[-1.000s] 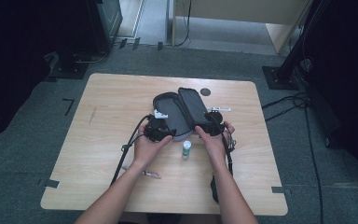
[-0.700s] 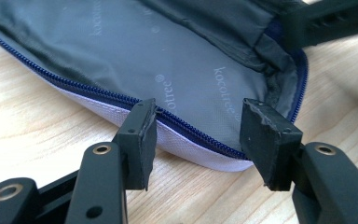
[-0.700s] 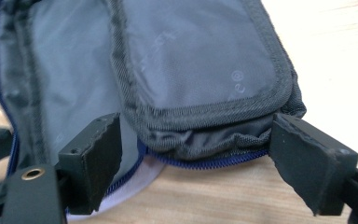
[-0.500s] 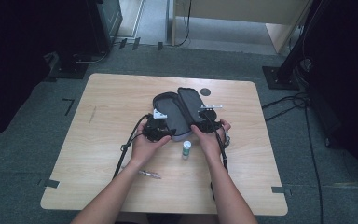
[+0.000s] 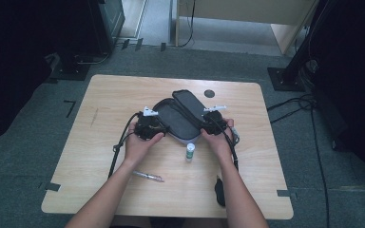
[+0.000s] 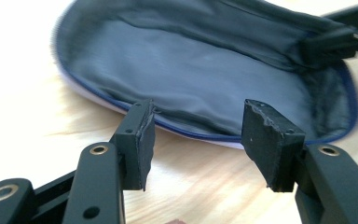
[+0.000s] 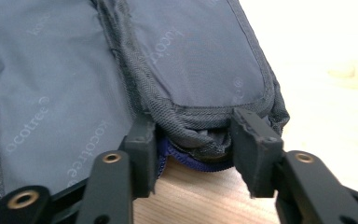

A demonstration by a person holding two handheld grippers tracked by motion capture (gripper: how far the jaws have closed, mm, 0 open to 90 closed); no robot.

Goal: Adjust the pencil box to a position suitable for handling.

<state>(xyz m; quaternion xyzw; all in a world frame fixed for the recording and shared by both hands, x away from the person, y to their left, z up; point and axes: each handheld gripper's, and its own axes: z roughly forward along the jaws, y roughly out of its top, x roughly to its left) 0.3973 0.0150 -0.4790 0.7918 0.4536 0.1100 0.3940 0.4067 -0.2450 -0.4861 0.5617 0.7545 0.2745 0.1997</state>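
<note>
An open pouch lies splayed in the middle of the worktop, lining up, with a person working at it from both sides. The right tongs have just been closing and now pinch the bunched fabric at the pouch's near end, apparently to pin it in place, though how firmly is hard to judge. The left tongs stand apart with nothing between them, poised just short of the zip edge, likely ready to spread it. A small bottle and a pen wait nearby.
</note>
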